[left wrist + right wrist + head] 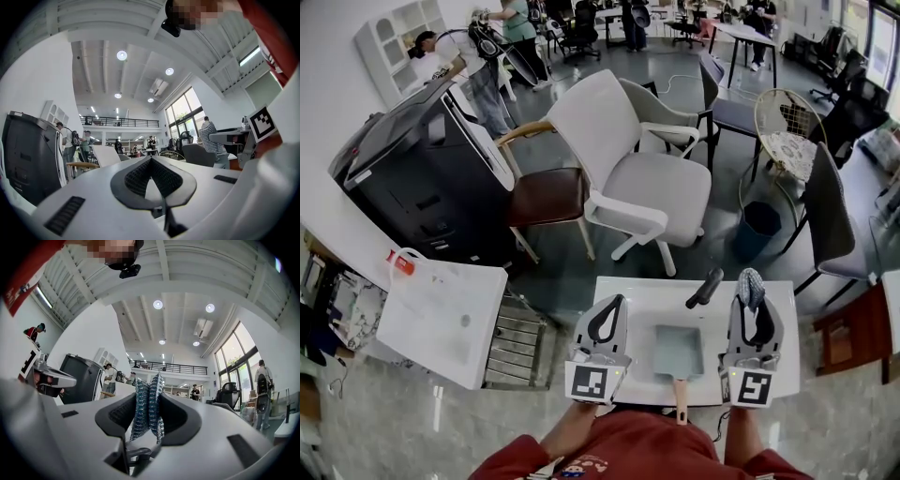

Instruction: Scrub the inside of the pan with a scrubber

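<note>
A square grey-blue pan [678, 350] with a wooden handle [681, 405] lies on the small white table [647, 292], between my two grippers. My left gripper [617, 300] is held above the table left of the pan, its jaws shut with nothing between them; in the left gripper view the left gripper [151, 158] points up at the room. My right gripper [750, 300] is right of the pan, shut on a blue-silver mesh scrubber [750, 281]. The scrubber [147, 404] fills the right gripper [149, 397]. Neither gripper view shows the pan.
A black handle-like object [705, 289] lies on the table's far edge. Beyond the table stand a white office chair [647, 187], a brown chair [546, 195] and a black machine [422, 178]. A white sink unit [441, 309] stands to the left.
</note>
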